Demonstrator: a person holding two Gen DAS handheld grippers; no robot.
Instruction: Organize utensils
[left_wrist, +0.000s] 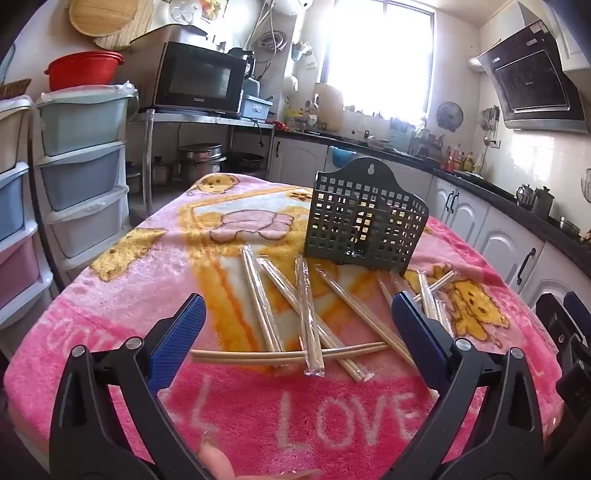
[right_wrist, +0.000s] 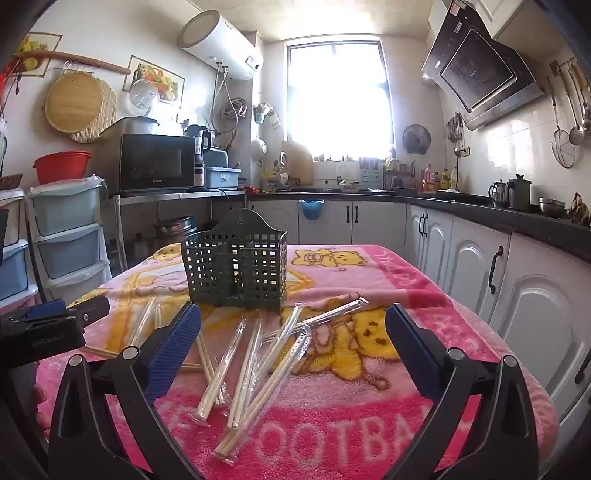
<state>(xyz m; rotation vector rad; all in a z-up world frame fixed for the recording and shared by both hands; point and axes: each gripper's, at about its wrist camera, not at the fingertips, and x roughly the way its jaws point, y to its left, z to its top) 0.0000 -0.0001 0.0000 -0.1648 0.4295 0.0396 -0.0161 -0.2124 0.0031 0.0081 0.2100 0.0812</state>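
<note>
A dark green perforated utensil holder stands upright on the pink blanket-covered table; it also shows in the right wrist view. Several wooden chopstick pairs, most in clear wrappers, lie scattered in front of it, and show in the right wrist view. One bare pair lies crosswise nearest me. My left gripper is open and empty, above the chopsticks. My right gripper is open and empty, above the right-hand pile. The left gripper's body shows at the left of the right wrist view.
Stacked plastic drawers stand left of the table. A microwave sits on a steel shelf behind. White cabinets under a black counter run along the right. A range hood hangs upper right.
</note>
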